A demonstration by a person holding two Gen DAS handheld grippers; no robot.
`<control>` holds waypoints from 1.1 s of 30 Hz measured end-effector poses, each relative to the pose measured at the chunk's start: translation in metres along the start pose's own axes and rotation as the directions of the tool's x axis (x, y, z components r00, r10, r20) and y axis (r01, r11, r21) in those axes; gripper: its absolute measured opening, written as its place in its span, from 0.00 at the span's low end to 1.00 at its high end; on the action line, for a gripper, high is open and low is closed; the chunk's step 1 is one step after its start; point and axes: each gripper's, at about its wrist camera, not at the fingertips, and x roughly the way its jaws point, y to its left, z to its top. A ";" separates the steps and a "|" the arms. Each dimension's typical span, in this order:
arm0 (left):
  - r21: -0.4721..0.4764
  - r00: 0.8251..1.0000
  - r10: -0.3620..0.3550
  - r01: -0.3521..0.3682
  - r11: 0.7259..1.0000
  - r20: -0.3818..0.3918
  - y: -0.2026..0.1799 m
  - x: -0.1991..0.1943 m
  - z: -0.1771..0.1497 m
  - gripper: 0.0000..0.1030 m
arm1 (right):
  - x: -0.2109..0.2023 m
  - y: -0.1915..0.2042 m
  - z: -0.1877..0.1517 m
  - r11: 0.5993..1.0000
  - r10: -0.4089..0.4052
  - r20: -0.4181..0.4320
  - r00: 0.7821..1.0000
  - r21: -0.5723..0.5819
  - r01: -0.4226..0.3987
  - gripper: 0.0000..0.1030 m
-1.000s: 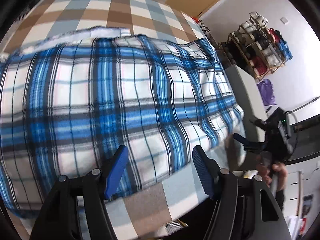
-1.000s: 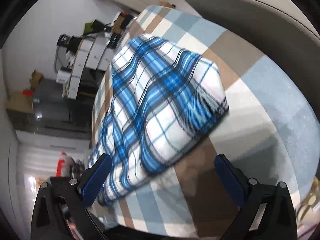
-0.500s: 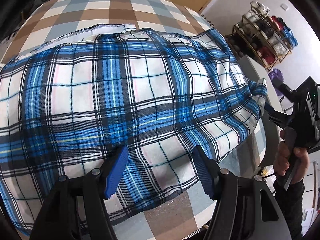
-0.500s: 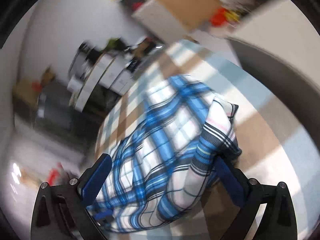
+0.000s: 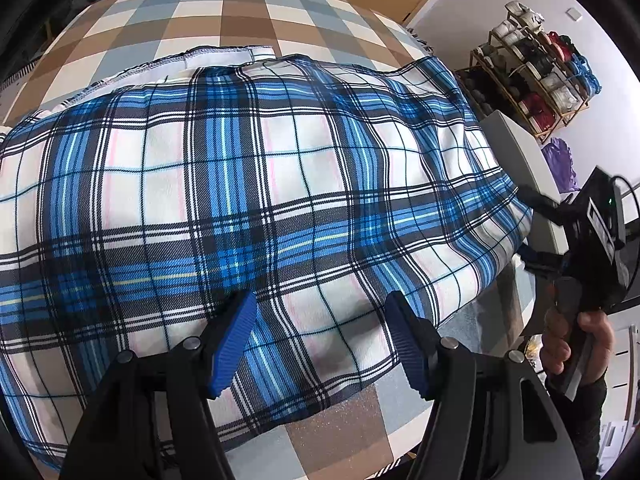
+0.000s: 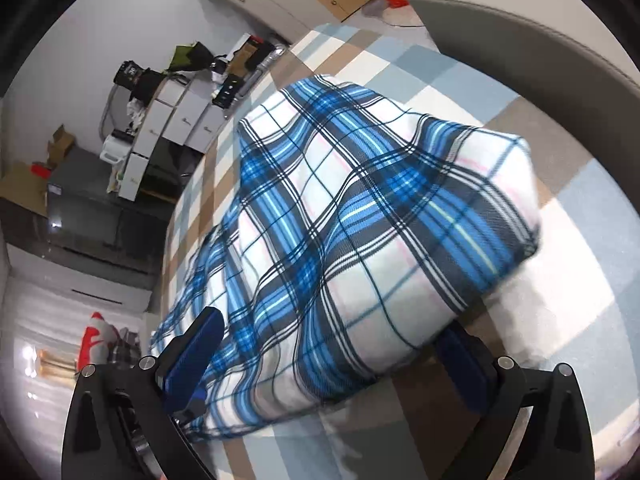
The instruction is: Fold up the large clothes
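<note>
A large blue, white and black plaid cloth [image 5: 280, 184] lies spread on a checkered brown, grey and white cover [image 5: 224, 12]. My left gripper [image 5: 320, 336] stands open just over the cloth's near edge, blue pads apart, nothing pinched. In the left wrist view my right gripper [image 5: 534, 230] sits at the cloth's right edge, held by a hand [image 5: 576, 344]. In the right wrist view the cloth [image 6: 360, 220] bulges between the wide-apart fingers of my right gripper [image 6: 328, 326], open. The fabric hides the tip of the right-hand finger.
A grey padded rail [image 6: 520, 40] borders the cover [image 6: 580, 320] on the far side. A wire shelf of shoes [image 5: 536, 76] stands by the wall. White drawers and clutter [image 6: 172, 120] lie beyond the cover's other end.
My right gripper moved in from beside the cover to the cloth's right edge, so the fabric now sits between its fingers. The cloth has shifted nearer my left gripper, which stayed put.
</note>
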 end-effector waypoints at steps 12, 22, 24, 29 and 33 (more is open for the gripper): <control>0.095 0.990 0.134 -0.137 0.986 0.035 -0.022 0.010 -0.003 0.60 | 0.023 0.017 0.015 0.991 -0.092 0.077 0.993 -0.087 0.098 0.20; 0.148 0.969 0.231 -0.241 0.959 0.081 -0.037 0.020 -0.004 0.64 | 0.007 0.031 0.007 0.971 -0.085 0.170 0.982 -0.205 0.120 0.06; 0.159 0.966 0.243 -0.255 0.954 0.092 -0.040 0.022 -0.004 0.64 | 0.006 0.032 0.006 0.970 -0.084 0.179 0.980 -0.212 0.122 0.06; 0.160 0.964 0.248 -0.261 0.952 0.101 -0.040 0.025 -0.003 0.64 | 0.003 0.032 0.004 0.965 -0.083 0.187 0.979 -0.230 0.126 0.06; 0.168 0.964 0.244 -0.260 0.951 0.109 -0.046 0.026 -0.008 0.64 | -0.002 0.033 0.004 0.961 -0.079 0.203 0.976 -0.245 0.129 0.05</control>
